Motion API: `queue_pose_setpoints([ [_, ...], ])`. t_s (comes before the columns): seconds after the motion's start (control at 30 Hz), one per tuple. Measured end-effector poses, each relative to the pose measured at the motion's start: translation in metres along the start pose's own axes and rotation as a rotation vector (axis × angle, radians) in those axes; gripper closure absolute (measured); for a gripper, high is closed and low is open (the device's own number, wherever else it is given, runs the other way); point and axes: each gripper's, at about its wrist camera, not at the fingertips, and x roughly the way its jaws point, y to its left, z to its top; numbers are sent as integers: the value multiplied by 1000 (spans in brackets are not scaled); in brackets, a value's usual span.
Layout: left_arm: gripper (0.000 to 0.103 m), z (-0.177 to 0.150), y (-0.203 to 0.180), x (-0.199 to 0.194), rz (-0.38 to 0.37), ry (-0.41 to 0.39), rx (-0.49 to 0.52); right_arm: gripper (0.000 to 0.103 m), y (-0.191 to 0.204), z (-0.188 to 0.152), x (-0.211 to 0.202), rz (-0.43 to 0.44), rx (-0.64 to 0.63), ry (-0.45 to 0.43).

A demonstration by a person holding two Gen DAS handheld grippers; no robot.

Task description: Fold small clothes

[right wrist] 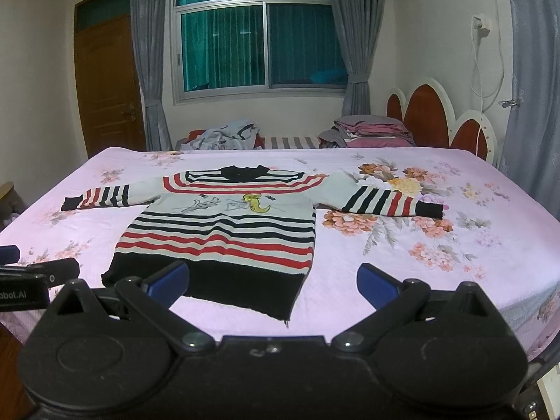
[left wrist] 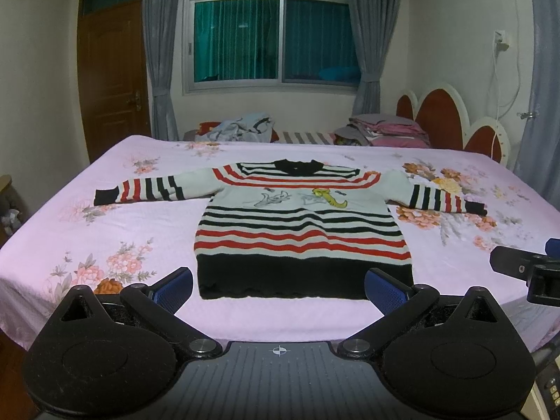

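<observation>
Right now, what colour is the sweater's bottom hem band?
Solid black, below the red, black and white stripes of the sweater; clearest in the left wrist view.

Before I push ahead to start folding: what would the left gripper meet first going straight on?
Probably the black hem of the striped sweater, which lies between the open left gripper fingers' line; depth is uncertain.

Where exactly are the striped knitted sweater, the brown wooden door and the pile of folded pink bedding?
striped knitted sweater [left wrist: 301,231]: left wrist view, mid-body stripes.
brown wooden door [left wrist: 112,80]: left wrist view, centre panel.
pile of folded pink bedding [right wrist: 374,133]: right wrist view, front of stack.
</observation>
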Motion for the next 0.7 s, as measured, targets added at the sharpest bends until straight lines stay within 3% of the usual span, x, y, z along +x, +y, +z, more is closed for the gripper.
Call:
queue_pose_setpoints([
  [0.7, 0, -3, 3, -3, 5, -1, -4, 1, 2, 0, -1, 2, -3, 0],
])
